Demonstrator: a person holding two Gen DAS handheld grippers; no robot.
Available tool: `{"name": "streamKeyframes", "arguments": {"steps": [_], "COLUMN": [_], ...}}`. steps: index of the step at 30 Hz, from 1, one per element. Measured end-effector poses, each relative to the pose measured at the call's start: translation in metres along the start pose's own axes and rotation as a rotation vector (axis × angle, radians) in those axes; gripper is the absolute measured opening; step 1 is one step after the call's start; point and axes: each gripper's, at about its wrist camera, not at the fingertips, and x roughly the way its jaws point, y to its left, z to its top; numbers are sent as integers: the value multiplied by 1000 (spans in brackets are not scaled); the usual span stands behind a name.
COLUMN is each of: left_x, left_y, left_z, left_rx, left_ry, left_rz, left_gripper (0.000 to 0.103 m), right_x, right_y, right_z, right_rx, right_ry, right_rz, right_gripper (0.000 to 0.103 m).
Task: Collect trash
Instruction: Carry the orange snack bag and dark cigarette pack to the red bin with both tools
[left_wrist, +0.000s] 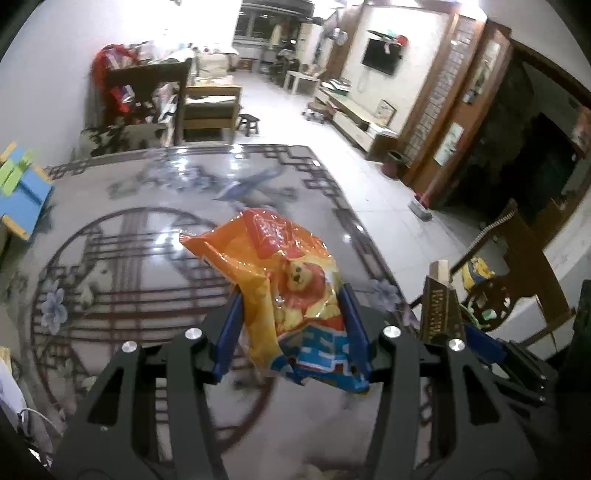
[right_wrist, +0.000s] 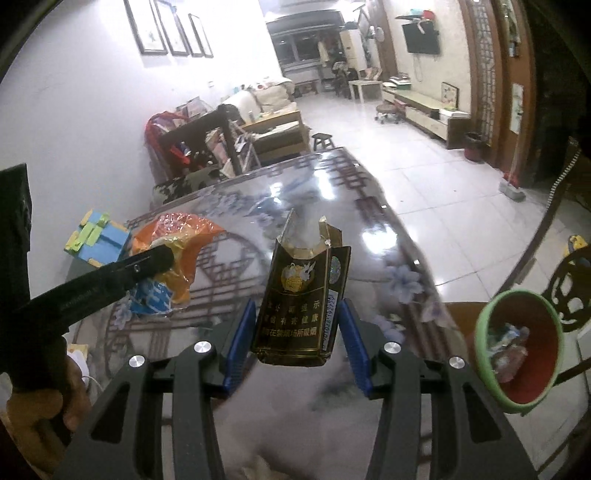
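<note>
From the left wrist, the left gripper (left_wrist: 291, 317) pinches an orange snack bag (left_wrist: 280, 273) between its blue pads (left_wrist: 229, 332); the bag is crumpled, a cartoon lion printed on its front and a blue band at its lower end, and it hangs above the table (left_wrist: 147, 229), clear of the glossy top; the top bears a dark round lattice pattern and pale flowers; at the right edge of this view the carton (left_wrist: 441, 314) shows as a dark, gold-printed slab, upright, with a blue pad of the other tool just beside it; a blue box (left_wrist: 22, 199) with green strips lies at the table's far left corner; past the table stand a dark wooden chair (left_wrist: 155, 88), a low stool (left_wrist: 248, 123) and a wall-mounted TV (left_wrist: 381, 56) over a white tiled floor.

From the right wrist, the right gripper (right_wrist: 297, 325) is clamped on the carton (right_wrist: 299, 295), a flattened dark cigarette pack with gold print, its torn flap pointing up; it too is held off the table (right_wrist: 369, 229); to the left the left gripper (right_wrist: 159, 258) reaches in as a black bar, gripping the bag (right_wrist: 177, 251) over the tabletop, a hand (right_wrist: 70, 398) wrapped round its handle; at the lower right, beside the table's edge, a bin (right_wrist: 484, 332) with a green rim and red inside holds some wrappers; the blue box (right_wrist: 98, 238) sits at the far left edge.
</note>
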Motion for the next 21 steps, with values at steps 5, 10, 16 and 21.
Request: {"name": "streamKeyframes", "arguments": {"steps": [5,10,16,21], "left_x": [13,31,48,65], "left_y": [-45,-97,-163,-210], "left_z": [-1,1,-1,-4], "left_rx": [58,120,206,262], "left_ry": [16,33,50,72], "left_rz": [-40,-93,-150,-189], "left_gripper": [49,49,49,49], "right_x": [-17,-39,-63,-78], "right_y": [-42,-87,-146,-193], "right_z": [-3,-5,-9,-13], "right_rx": [57,104,180,233], "right_ry": [-25,-60,-95,-104], "right_rz": [-52,-120,-191,-241], "right_gripper": [46,46,46,46]}}
